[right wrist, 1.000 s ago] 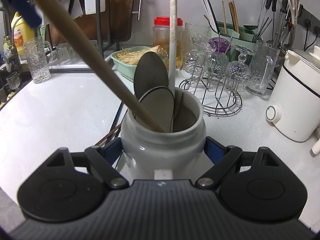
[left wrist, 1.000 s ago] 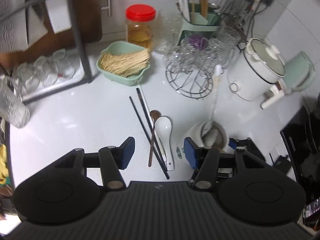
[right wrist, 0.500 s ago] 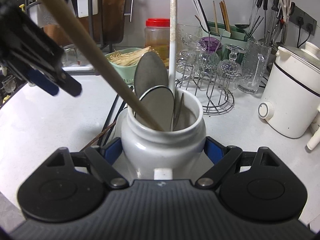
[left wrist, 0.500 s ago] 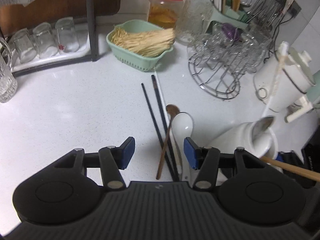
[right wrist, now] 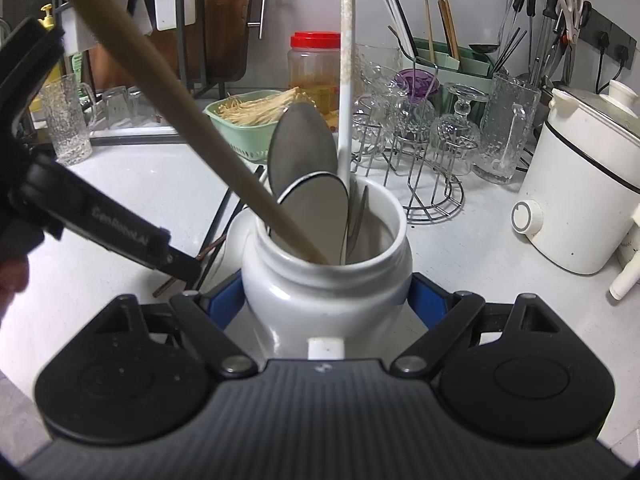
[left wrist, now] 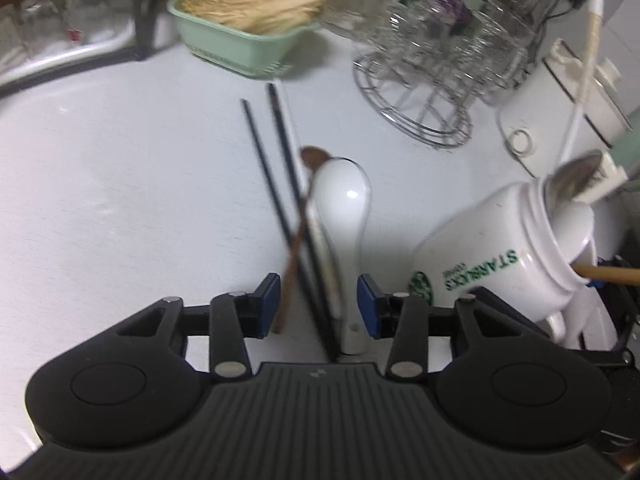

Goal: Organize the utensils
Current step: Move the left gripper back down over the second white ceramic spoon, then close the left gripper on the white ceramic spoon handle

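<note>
White jar (right wrist: 326,292) sits gripped in the right gripper (right wrist: 326,300) near the bench's front edge. Left gripper (left wrist: 318,304) closes around spoon (left wrist: 340,216) and chopsticks (left wrist: 280,184) lying beside it, pads not yet touching; next, pinch and lift.

White speckled surface (left wrist: 120,184), holding at its middle two black chopsticks (left wrist: 276,184), a brown wooden spoon (left wrist: 298,236) crossing them, and a white ceramic spoon (left wrist: 344,216) just beside, bowl away from the camera. Toward the back stood a pale green basket (left wrist: 240,46) of straw-coloured sticks, a red-lidded jar (right wrist: 314,68), a wire rack (right wrist: 420,160) hung with glassware, a tall textured glass pitcher (right wrist: 506,128) and a dark-framed dish rack (right wrist: 132,80) with tumblers. At the right stood a white cooker (right wrist: 580,184); at the left, a textured glass (right wrist: 68,120).
</note>
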A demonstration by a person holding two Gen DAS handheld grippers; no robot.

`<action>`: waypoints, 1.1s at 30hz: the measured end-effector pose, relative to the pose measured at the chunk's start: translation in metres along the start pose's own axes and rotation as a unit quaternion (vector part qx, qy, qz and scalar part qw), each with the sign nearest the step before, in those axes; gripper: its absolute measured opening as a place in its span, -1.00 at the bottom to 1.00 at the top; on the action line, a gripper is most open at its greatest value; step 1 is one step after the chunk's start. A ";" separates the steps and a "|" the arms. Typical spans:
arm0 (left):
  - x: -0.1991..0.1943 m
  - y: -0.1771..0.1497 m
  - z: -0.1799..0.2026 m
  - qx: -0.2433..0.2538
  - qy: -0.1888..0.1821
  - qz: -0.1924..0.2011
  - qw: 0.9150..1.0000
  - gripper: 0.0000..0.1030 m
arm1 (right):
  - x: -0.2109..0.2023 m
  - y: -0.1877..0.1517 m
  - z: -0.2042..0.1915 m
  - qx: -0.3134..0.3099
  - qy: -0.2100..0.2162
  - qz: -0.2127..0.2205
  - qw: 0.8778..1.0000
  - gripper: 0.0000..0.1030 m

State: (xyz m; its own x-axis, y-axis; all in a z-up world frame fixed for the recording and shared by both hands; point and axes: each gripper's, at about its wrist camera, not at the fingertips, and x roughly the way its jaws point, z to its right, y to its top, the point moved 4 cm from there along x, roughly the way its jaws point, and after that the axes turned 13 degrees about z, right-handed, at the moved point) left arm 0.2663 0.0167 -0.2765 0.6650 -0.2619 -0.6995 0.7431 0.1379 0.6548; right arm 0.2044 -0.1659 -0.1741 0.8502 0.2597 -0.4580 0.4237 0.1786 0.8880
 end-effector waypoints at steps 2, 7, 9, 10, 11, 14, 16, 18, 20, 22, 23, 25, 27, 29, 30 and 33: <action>0.004 -0.002 0.007 0.006 -0.008 -0.004 1.000 -0.31 | -0.002 -0.001 0.002 -0.003 0.002 0.001 1.000 0.74; 0.010 -0.006 0.023 0.029 -0.013 -0.009 0.999 -0.52 | -0.008 -0.004 0.009 -0.005 0.002 -0.001 1.000 0.74; 0.011 -0.007 0.026 0.034 -0.012 -0.010 0.999 -0.56 | -0.009 -0.004 0.011 -0.006 0.003 -0.002 1.000 0.74; 0.012 -0.008 0.028 0.037 -0.011 -0.010 0.999 -0.58 | -0.009 -0.005 0.011 -0.007 0.004 -0.002 1.000 0.74; 0.012 -0.007 0.030 0.041 -0.008 -0.010 0.999 -0.58 | -0.009 -0.005 0.011 -0.007 0.006 -0.002 1.000 0.74; 0.015 -0.006 0.036 0.061 0.006 -0.010 0.998 -0.58 | -0.009 -0.005 0.011 -0.008 0.007 0.000 1.000 0.74; 0.017 -0.004 0.039 0.068 0.021 -0.011 0.997 -0.58 | -0.010 -0.005 0.011 -0.008 0.007 0.001 1.000 0.74; 0.022 -0.002 0.039 0.066 0.031 -0.017 0.997 -0.56 | -0.010 -0.005 0.011 -0.007 0.007 0.002 1.000 0.74; 0.026 0.000 0.039 0.064 0.040 -0.022 0.997 -0.56 | -0.010 -0.006 0.011 -0.007 0.008 0.002 1.000 0.74; 0.030 0.000 0.042 0.071 0.050 -0.025 0.996 -0.56 | -0.011 -0.006 0.011 -0.007 0.009 0.003 1.000 0.74; 0.031 0.000 0.044 0.076 0.055 -0.024 0.995 -0.56 | -0.011 -0.006 0.012 -0.007 0.009 0.003 1.000 0.74; 0.034 0.001 0.047 0.081 0.061 -0.025 0.995 -0.56 | -0.011 -0.006 0.012 -0.008 0.010 0.004 1.000 0.74; 0.034 0.002 0.048 0.080 0.063 -0.029 0.994 -0.60 | -0.011 -0.006 0.012 -0.008 0.011 0.005 1.000 0.74; 0.034 0.002 0.049 0.084 0.064 -0.029 0.994 -0.68 | -0.011 -0.006 0.012 -0.009 0.011 0.005 1.000 0.74; 0.032 0.002 0.049 0.084 0.062 -0.028 0.994 -0.69 | -0.011 -0.006 0.012 -0.009 0.012 0.006 1.000 0.74; 0.027 0.003 0.049 0.084 0.057 -0.030 0.994 -0.69 | -0.011 -0.006 0.012 -0.009 0.012 0.006 1.000 0.74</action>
State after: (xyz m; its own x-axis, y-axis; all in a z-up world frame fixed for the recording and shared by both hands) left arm 0.2824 -0.0367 -0.2796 0.6307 -0.1536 -0.7607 0.7654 -0.0385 0.6424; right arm 0.1968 -0.1814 -0.1741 0.8473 0.2852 -0.4480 0.4072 0.1926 0.8928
